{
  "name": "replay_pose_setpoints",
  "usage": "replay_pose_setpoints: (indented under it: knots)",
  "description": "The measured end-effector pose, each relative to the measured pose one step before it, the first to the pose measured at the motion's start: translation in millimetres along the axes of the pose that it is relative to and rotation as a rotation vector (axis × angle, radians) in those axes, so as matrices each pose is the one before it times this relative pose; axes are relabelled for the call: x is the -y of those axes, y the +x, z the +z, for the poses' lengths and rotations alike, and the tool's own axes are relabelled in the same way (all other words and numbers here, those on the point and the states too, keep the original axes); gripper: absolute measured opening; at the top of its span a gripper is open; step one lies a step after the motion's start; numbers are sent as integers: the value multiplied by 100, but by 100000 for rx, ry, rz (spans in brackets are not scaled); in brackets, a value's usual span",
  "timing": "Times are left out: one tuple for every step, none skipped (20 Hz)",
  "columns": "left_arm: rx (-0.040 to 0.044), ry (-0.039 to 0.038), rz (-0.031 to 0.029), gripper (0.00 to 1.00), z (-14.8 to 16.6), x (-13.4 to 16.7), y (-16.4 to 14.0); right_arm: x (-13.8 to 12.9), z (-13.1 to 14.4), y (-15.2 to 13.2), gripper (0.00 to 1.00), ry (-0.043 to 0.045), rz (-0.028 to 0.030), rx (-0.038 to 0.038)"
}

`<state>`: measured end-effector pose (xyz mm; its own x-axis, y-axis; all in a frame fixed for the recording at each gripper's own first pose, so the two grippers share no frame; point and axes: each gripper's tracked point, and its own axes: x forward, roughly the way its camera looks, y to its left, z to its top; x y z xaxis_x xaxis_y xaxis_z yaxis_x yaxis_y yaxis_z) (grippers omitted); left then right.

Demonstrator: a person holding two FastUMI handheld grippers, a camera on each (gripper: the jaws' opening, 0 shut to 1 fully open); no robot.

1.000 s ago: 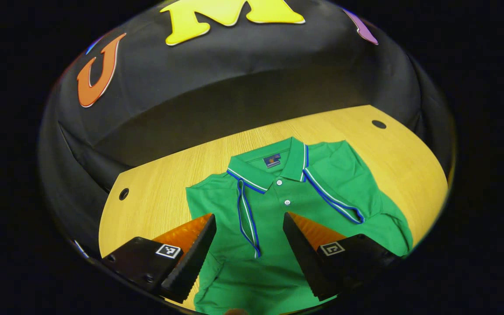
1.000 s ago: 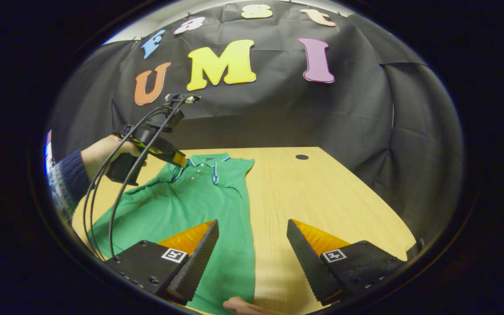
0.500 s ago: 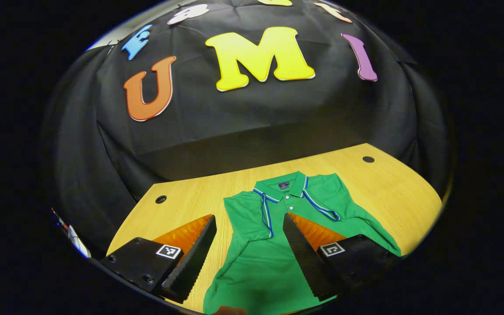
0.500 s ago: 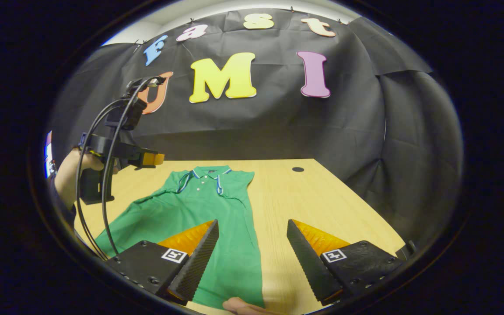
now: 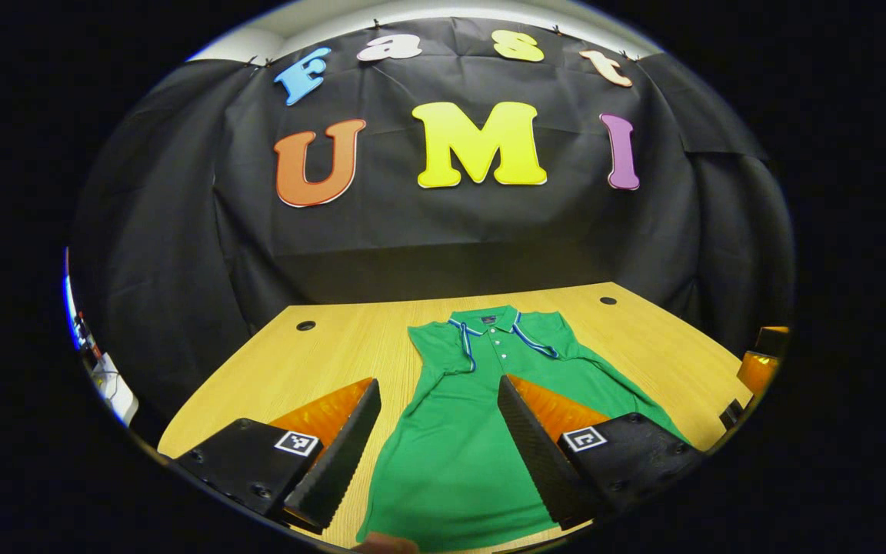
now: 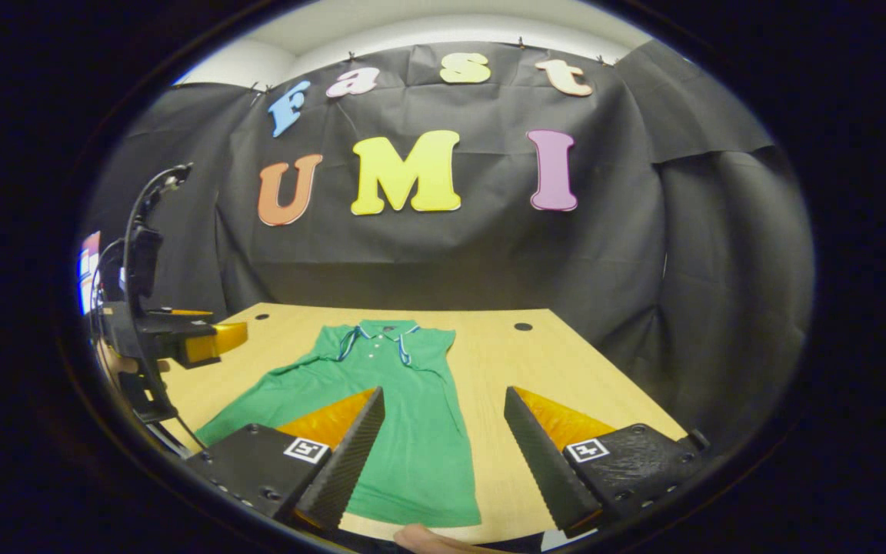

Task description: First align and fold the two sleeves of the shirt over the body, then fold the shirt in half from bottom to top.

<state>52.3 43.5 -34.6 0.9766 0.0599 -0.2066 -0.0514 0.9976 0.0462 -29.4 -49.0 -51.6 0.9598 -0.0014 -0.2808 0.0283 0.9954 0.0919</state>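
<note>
Hovering above shirt [image 5: 462, 431] on surface [image 5: 320, 362]: both tongs [image 5: 438, 446] [image 6: 443, 450] agape, empty. Risk at hem lift: folded sleeves slipping out, uneven halves.

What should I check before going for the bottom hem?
1. Both sleeves folded over the shirt body: ok, trimmed cuffs lie beside the placket.
2. Left claw open and empty: ok.
3. Right claw open and empty: ok.
4. Bottom hem flat near the table edge: ok in the right gripper view.
5. Each claw lined up with a hem corner: not ok, both hang above the cloth.
6. Collar straight: ok.
</note>
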Motion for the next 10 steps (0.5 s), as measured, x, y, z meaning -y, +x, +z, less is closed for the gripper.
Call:
replay_pose_setpoints:
  knots:
    - [-548,-2142,911,99,-1004,-1200,-855,-39,47,-436,96,-892,45,319]
    - [-967,-1213,1043,99,-1047,-1050,-793,-45,58,-380,96,-647,379,267]
    - [-1408,-351,1622,99,-1139,-1119,-509,58,-116,-286,96,-438,488,163]
    - [-1403,422,1737,99,-1054,-1077,-419,-86,-149,-180,96,-685,1135,10]
    - [-1589,458,-47,99,-1041,-579,-450,-312,-125,-4,96,-999,1784,447]
    - [-1948,-666,-554,100,-1085,-157,-290,74,-322,-39,96,-565,38,-310]
    - [-2599,-1117,-413,100,-1205,-364,-200,84,-660,-117,96,-767,82,-831]
    - [-1890,-1364,-265,100,-1071,-213,-75,-44,-844,123,95,-975,528,-1486]
    - [-1351,-1172,-524,100,-1011,-136,30,15,-1040,307,97,-742,-3,-1885]
    - [-1852,-488,-452,100,-1114,110,115,77,-1093,190,97,-619,-336,-2170]
